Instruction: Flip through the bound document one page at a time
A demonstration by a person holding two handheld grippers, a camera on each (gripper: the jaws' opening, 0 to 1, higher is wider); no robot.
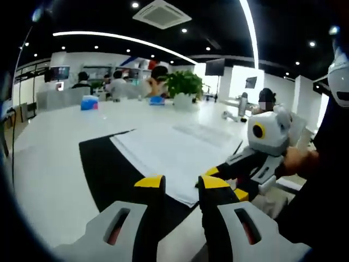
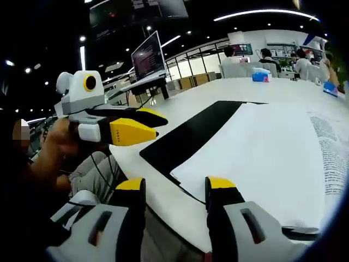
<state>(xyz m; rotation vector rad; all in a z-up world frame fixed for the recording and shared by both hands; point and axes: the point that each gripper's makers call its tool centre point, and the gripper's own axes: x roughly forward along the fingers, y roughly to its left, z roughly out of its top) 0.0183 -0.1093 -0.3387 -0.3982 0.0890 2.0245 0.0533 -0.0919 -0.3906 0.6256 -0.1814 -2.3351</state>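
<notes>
White table (image 1: 60,180) under a black mat (image 1: 109,169), the open document (image 1: 174,150) just beyond the fingertips.

Left gripper (image 1: 181,183): two black jaws with yellow tips, grey moulded housings behind, each with dark slot showing red inside. In right gripper view same tool (image 2: 146,124) seen from side: white-grey boxy body, yellow wedge-shaped jaw faces, black upper edges, thin black cable hanging below.

Right gripper (image 2: 176,185): same build, black jaws, yellow caps, grey slotted housings. In left gripper view (image 1: 221,177) white body, grey bracket plates, black jaws, yellow tips.

Person: dark sleeve (image 1: 327,164), grey trousers (image 2: 95,172).
</notes>
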